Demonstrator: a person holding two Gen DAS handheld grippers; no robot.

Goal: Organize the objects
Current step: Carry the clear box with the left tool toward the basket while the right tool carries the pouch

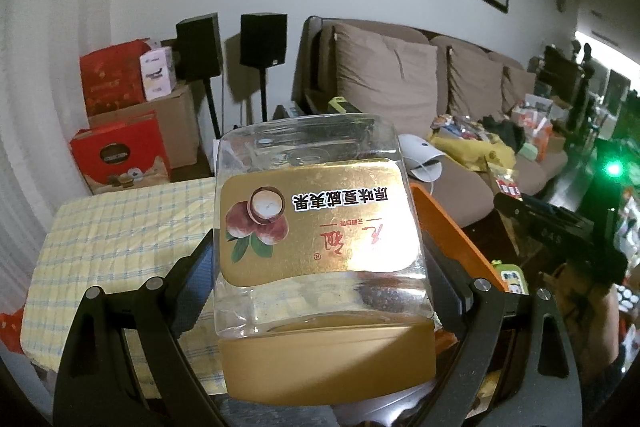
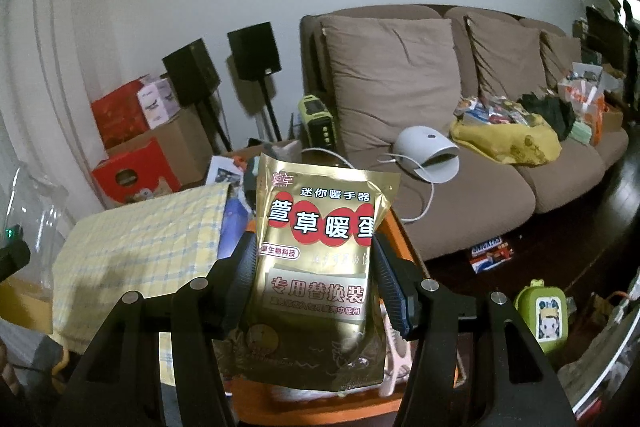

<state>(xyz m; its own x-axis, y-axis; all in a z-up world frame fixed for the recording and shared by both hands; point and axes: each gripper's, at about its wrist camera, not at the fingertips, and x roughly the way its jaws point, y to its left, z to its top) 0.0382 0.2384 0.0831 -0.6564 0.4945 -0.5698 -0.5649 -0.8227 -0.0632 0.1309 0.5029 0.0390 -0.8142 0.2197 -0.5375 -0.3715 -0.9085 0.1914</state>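
- Living-room clutter frames the left wrist view: a long brown fabric sofa (image 1: 420, 99) strewn with packets, two black speakers on stands (image 1: 232, 43), and red and brown cardboard boxes (image 1: 120, 131) stacked against a white wall.
- Held above a yellow-and-blue checked cloth (image 1: 120, 227), the left gripper (image 1: 324, 287) clamps a clear square plastic jar with a gold lid and gold nut label (image 1: 320, 227), jaws spread wide against its flat sides, lid end toward the camera.
- Looks empty, so likely light; the smooth, stiff walls may be slippery and could flex, so a grip low on the flat faces near the lid seems soundest.
- At the right edge the dark body of the other gripper shows, beside an orange tray rim (image 1: 452, 227).
- Sofa, speakers and boxes again fill the right wrist view, with a white domed appliance and its cord (image 2: 428, 155) on the seat cushion.
- Here the right gripper (image 2: 316, 287) pinches a gold foil pouch printed with red circles and Chinese text (image 2: 320, 267) by its middle, jaws half closed on both edges, above the cloth-covered surface.
- Soft, crinkly and probably light, the pouch may sag or slide; holding it across the filled middle, not the thin sealed top, seems safest.
- A green cartoon-faced case (image 2: 544, 311) lies lower right.
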